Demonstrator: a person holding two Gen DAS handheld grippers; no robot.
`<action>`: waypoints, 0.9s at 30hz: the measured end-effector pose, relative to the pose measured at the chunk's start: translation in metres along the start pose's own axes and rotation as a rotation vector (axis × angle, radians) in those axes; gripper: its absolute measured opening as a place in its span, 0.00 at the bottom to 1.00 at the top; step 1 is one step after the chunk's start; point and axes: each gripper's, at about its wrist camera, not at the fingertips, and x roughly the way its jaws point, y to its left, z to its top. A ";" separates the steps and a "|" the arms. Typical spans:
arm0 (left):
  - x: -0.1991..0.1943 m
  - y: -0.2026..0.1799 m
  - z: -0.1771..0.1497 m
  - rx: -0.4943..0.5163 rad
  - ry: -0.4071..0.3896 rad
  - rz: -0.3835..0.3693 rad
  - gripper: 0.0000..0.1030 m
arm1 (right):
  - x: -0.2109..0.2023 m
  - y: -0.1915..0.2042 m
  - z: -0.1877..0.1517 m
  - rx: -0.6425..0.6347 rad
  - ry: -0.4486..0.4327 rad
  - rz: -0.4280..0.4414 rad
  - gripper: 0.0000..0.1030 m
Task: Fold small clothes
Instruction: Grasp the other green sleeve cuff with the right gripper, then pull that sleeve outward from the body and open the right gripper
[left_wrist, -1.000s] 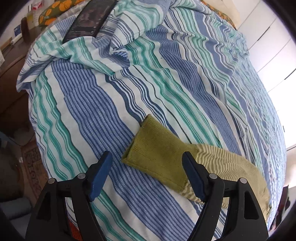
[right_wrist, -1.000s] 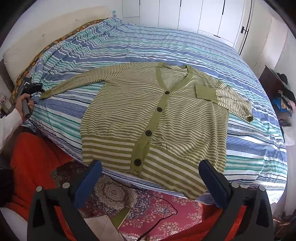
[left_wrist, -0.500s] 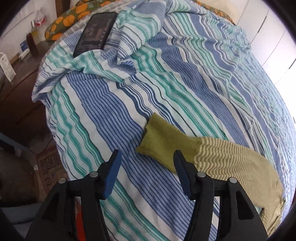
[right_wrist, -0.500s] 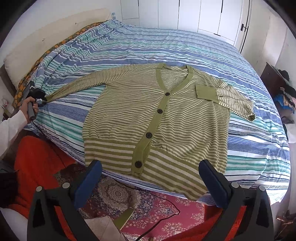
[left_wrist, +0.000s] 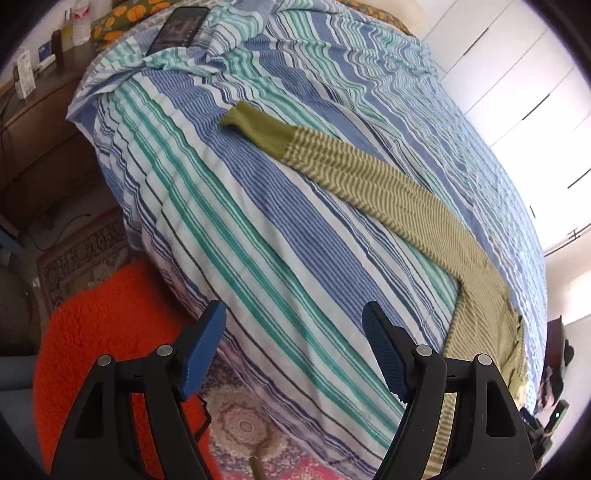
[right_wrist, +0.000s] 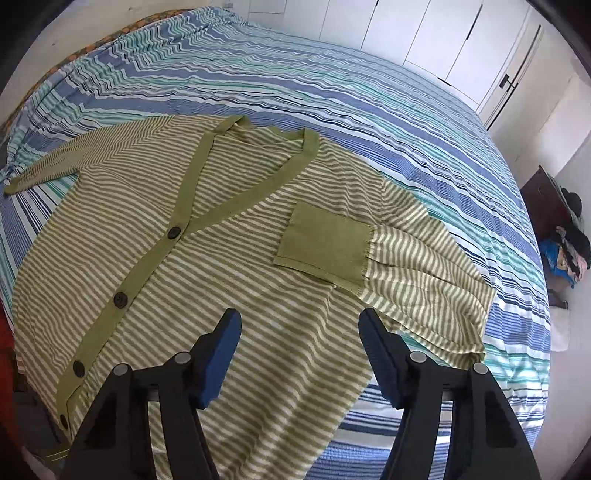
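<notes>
A green-and-cream striped cardigan (right_wrist: 207, 266) lies face up and buttoned on the striped bed, with a plain green pocket (right_wrist: 325, 243). Its far sleeve (left_wrist: 373, 184) stretches flat across the bedspread and ends in a solid green cuff (left_wrist: 255, 123). The other sleeve (right_wrist: 428, 280) lies folded beside the pocket. My left gripper (left_wrist: 295, 347) hangs over the bed's edge, well short of the cuff; its jaws are opening and hold nothing. My right gripper (right_wrist: 299, 350) hovers over the cardigan's body below the pocket; its jaws are closing with no cloth pinched between them.
The bed (left_wrist: 258, 229) carries a blue, teal and white striped cover. A dark phone-like slab (left_wrist: 177, 27) rests near the pillows. An orange rug (left_wrist: 107, 332) and a patterned carpet (left_wrist: 240, 424) cover the floor. A wooden nightstand (left_wrist: 33, 110) stands left; white wardrobe doors (right_wrist: 424, 40) lie beyond.
My left gripper drew back from the cuff toward the bed's edge, so the whole sleeve shows. My right gripper swung in over the cardigan and its jaws narrowed.
</notes>
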 end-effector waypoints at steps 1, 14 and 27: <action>0.001 -0.002 -0.005 0.015 0.013 0.015 0.76 | 0.020 0.002 0.006 -0.019 0.029 0.006 0.63; 0.007 -0.024 -0.025 0.118 0.041 0.099 0.76 | -0.036 -0.151 -0.008 0.348 -0.206 -0.037 0.07; 0.018 -0.102 -0.078 0.324 0.144 0.063 0.76 | -0.087 -0.405 -0.229 0.979 -0.129 -0.497 0.07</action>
